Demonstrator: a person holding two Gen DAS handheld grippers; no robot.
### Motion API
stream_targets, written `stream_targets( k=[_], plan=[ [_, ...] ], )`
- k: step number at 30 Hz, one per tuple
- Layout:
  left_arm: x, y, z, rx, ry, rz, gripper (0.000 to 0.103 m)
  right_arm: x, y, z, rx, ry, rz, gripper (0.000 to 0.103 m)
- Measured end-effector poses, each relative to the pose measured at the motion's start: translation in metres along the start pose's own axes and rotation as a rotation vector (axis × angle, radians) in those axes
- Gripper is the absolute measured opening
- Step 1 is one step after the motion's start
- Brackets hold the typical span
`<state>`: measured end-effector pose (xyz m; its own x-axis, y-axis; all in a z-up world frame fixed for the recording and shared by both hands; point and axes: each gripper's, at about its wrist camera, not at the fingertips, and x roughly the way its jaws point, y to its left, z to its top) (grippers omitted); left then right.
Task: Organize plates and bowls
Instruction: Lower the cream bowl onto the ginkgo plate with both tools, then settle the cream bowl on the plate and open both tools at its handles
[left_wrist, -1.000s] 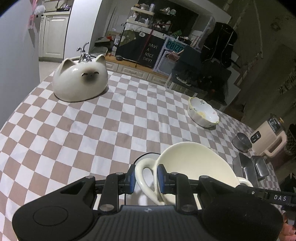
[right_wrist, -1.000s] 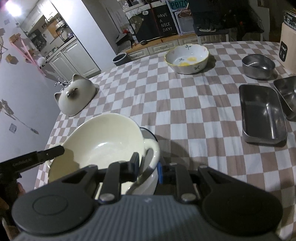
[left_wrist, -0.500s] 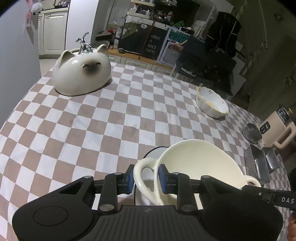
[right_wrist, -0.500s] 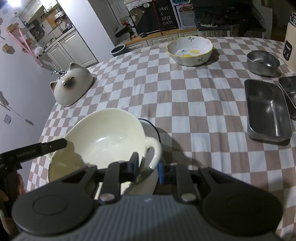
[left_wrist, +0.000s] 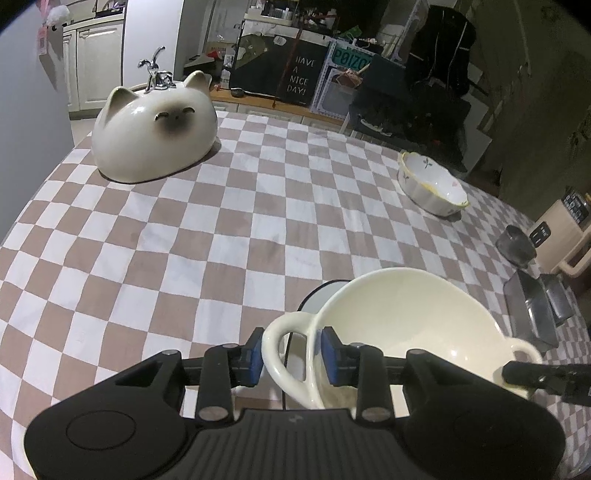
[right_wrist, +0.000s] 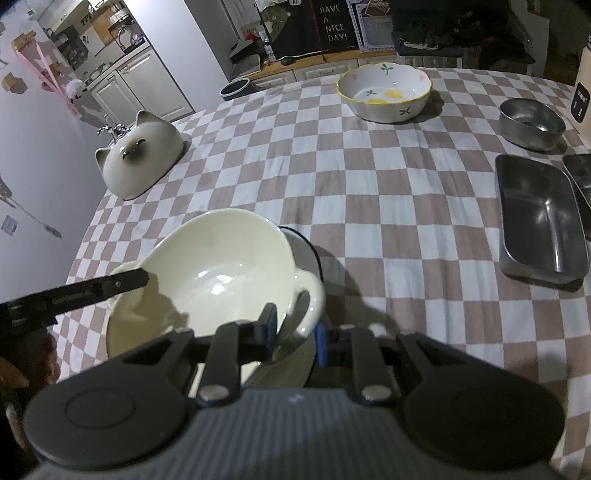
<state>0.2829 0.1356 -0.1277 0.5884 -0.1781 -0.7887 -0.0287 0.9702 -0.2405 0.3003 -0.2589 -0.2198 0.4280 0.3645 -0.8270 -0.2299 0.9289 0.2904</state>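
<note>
Progress, as judged: early. The cream two-handled bowl (right_wrist: 218, 273) sits nested over a blue-rimmed dish (right_wrist: 308, 247) directly ahead of both tools. Left to sort: the upturned cat-face bowl (left_wrist: 155, 129) far ahead-left, the flowered bowl (right_wrist: 384, 92) far ahead, and steel trays (right_wrist: 539, 218) well right of the right gripper.

Left gripper (left_wrist: 291, 354): jaws have just been opening and stand narrowly apart astride the bowl's left handle, pads no longer pressing it.

Right gripper (right_wrist: 295, 332): narrow about the right handle; whether it grips, I cannot tell.
</note>
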Motion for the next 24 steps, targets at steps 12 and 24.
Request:
stream_targets(
  k=[12, 24],
  plan=[
    [0.017, 0.006, -0.002, -0.005, 0.024, 0.017, 0.037, 0.009, 0.002, 0.005, 0.006, 0.022, -0.003, 0.025],
    [0.03, -0.001, -0.004, 0.072, 0.056, 0.046, 0.045, 0.014, 0.005, 0.01, 0.028, 0.022, -0.008, 0.025]
  ],
)
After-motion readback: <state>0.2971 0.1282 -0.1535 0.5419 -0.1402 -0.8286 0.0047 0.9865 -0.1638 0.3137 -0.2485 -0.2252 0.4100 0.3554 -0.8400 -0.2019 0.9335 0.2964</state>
